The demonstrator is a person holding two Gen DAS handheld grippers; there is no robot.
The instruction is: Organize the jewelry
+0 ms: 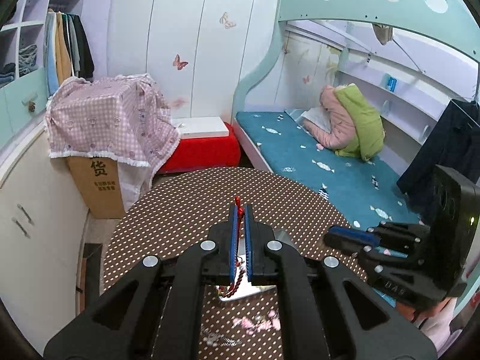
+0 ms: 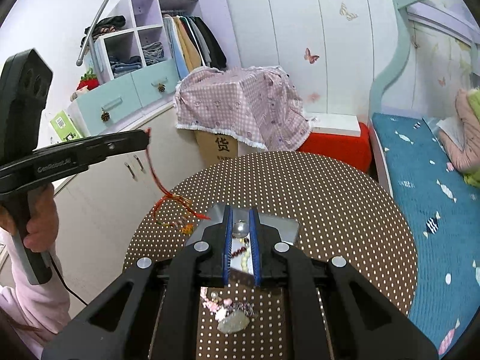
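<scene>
The left claw (image 1: 240,210) is clenched on a red cord bracelet (image 2: 163,193), which dangles from its tips above the polka-dot bench (image 2: 330,198). The right claw (image 2: 241,219) is closed tight with nothing clearly caught in it, poised over a silver tray (image 2: 288,226) where a pearl (image 2: 241,229) and beads lie. More jewelry (image 2: 231,315) sits nearer, on the bench.

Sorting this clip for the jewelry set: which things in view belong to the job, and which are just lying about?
Job:
- red cord bracelet, pinched in the left claw
- silver bead, between the right claw pads
- grey tray
- loose jewelry pile on the polka-dot table

Lying about:
- cardboard box under checked cloth
- red stool
- bed
</scene>
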